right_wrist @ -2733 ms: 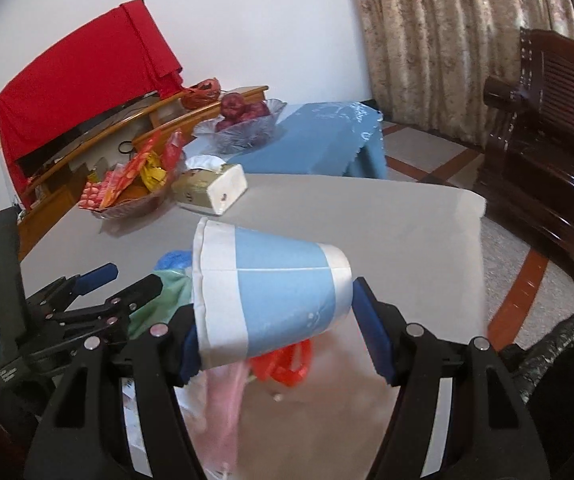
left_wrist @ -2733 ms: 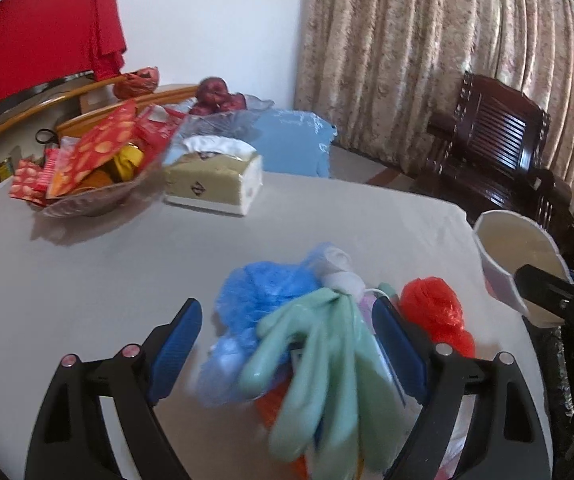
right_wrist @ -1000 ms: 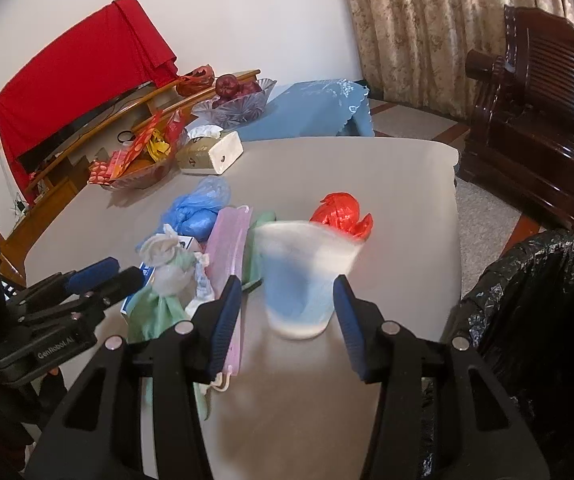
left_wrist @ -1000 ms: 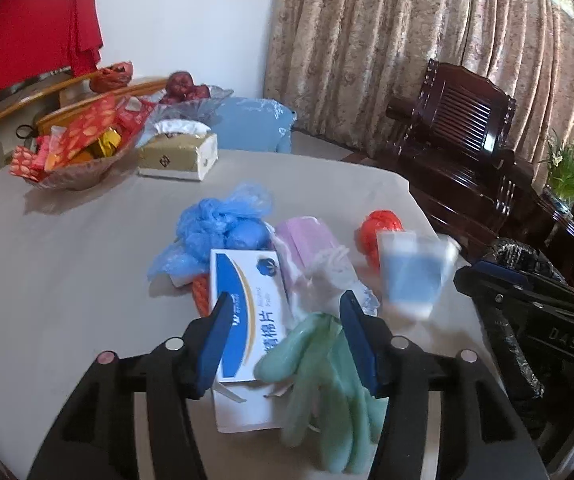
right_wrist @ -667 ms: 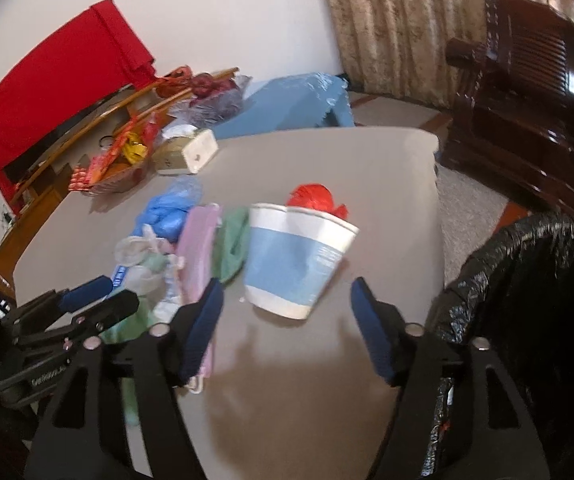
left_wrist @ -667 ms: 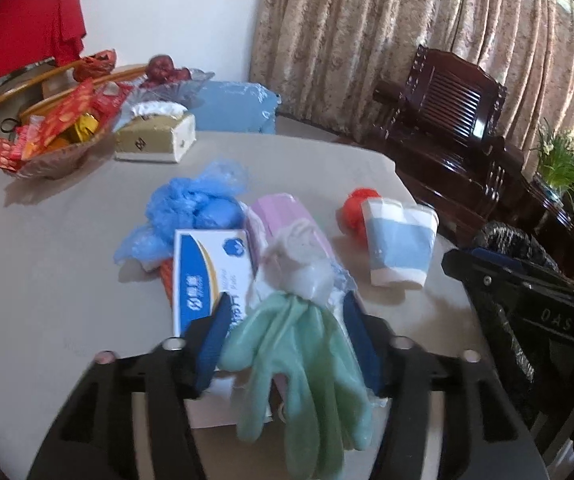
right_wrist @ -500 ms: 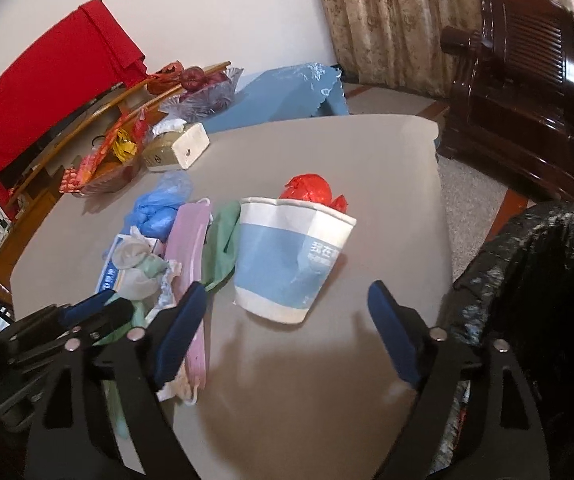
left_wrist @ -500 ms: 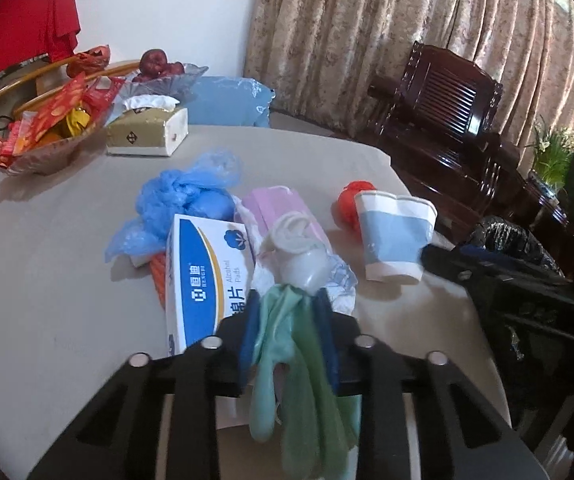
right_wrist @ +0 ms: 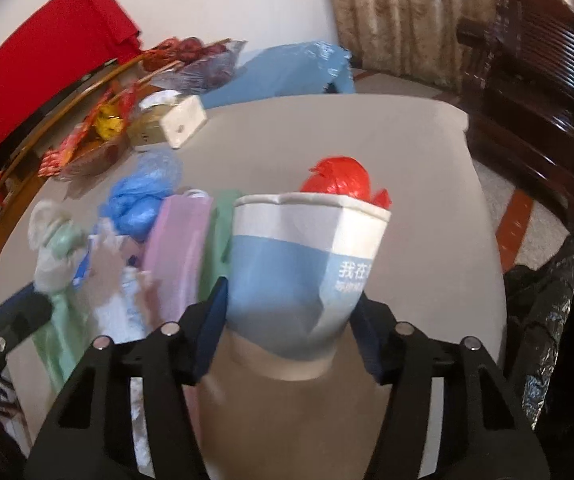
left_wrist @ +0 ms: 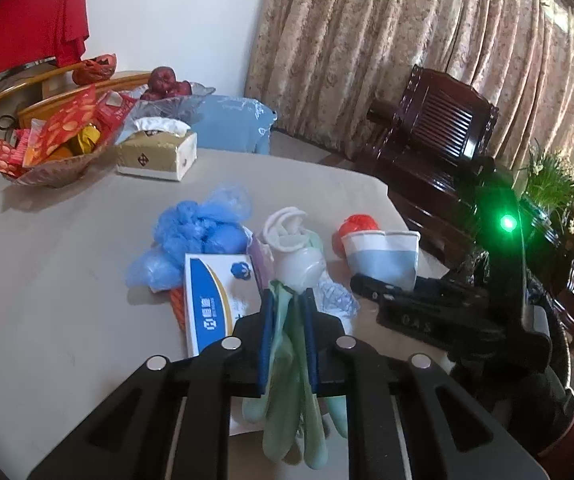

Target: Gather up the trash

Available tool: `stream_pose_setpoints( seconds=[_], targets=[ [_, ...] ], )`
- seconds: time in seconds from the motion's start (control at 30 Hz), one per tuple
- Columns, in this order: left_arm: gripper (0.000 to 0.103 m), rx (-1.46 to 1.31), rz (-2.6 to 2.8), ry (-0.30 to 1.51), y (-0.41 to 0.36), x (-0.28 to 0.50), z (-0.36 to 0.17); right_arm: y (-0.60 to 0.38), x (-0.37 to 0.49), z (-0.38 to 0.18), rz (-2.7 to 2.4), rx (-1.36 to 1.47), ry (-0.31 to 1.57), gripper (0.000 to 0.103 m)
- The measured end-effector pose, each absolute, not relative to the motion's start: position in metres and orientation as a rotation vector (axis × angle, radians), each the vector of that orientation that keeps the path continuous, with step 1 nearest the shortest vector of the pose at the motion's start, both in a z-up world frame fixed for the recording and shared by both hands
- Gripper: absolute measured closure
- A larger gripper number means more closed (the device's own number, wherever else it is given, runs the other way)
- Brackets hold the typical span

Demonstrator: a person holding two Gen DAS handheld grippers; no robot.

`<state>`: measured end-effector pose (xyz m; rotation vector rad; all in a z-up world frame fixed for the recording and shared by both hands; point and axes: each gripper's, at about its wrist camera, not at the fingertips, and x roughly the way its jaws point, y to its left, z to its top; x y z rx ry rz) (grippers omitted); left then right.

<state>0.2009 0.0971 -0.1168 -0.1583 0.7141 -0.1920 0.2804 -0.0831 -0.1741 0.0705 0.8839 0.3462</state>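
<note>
**Both grippers loaded, trash pile mid-table**

Left gripper (left_wrist: 289,312): fingers pinched tight on the green glove (left_wrist: 291,412), glove fingers hang below the pads toward the camera. A white wad (left_wrist: 293,248) sits at the glove's far end, just past the fingertips.

Right gripper (right_wrist: 289,312): fingers pressed against both sides of the paper cup (right_wrist: 307,264), near its base. Cup is upright, blue band, white rim dented, side creased.

Just past the left gripper: blue-and-white box (left_wrist: 215,296) flat on the table (left_wrist: 47,280), touching the glove area. Behind it, crumpled blue plastic (left_wrist: 195,232). Pink mask (right_wrist: 175,248) lies between the box and the cup. Red plastic ball (right_wrist: 337,180) directly behind the cup.

Black trash bag (right_wrist: 559,300) at the table's right edge.

Far side: tissue box (left_wrist: 157,154), snack bowl (left_wrist: 55,148), then fruit bowl (left_wrist: 167,88) beyond the table. Dark wooden chair (left_wrist: 435,140) and curtains (left_wrist: 407,40) at back.
</note>
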Motion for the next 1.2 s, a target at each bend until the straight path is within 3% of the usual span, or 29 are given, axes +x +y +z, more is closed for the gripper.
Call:
stream_pose_setpoints(
  seconds=[0.73,1.2],
  targets=[
    [0.091,-0.15,-0.359,0.531,0.04,0.163,-0.029,-0.19,0.168,-0.051,0.265,0.108,0.627,0.047],
    [0.091,-0.076,-0.609,0.559,-0.087,0.159,-0.038,-0.298,0.103,-0.055,0.029,0.126,0.609,0.046]
  ],
)
